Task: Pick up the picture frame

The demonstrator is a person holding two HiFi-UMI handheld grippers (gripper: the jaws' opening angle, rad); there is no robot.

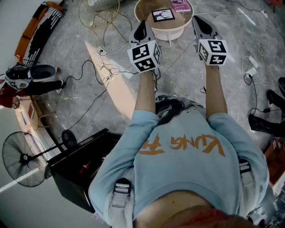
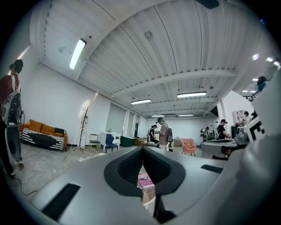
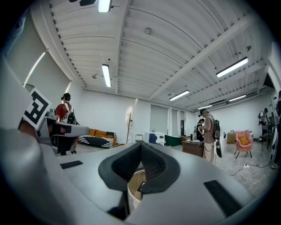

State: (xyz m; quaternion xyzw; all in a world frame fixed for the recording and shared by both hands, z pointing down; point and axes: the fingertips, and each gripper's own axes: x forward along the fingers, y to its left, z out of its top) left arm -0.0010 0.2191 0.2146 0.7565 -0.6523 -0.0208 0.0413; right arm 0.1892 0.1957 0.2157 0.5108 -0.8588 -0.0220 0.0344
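The frame [image 1: 163,15] sits on the small round table [image 1: 171,32], beside a pink card [image 1: 181,5]. The left claw [image 1: 142,24] and right claw [image 1: 196,19] point level at the table, just short of it. Both are shut tight and hold nothing. I think one claw should open wide first, then go in low and close softly on the frame's edge, away from the card.

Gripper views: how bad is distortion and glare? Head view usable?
Left gripper view: heavy fisheye, black corners, ceiling light blown out. Right gripper view: same bowing and vignette, ceiling strip clipped. Head view: even light, sharp; picture frame crisp.
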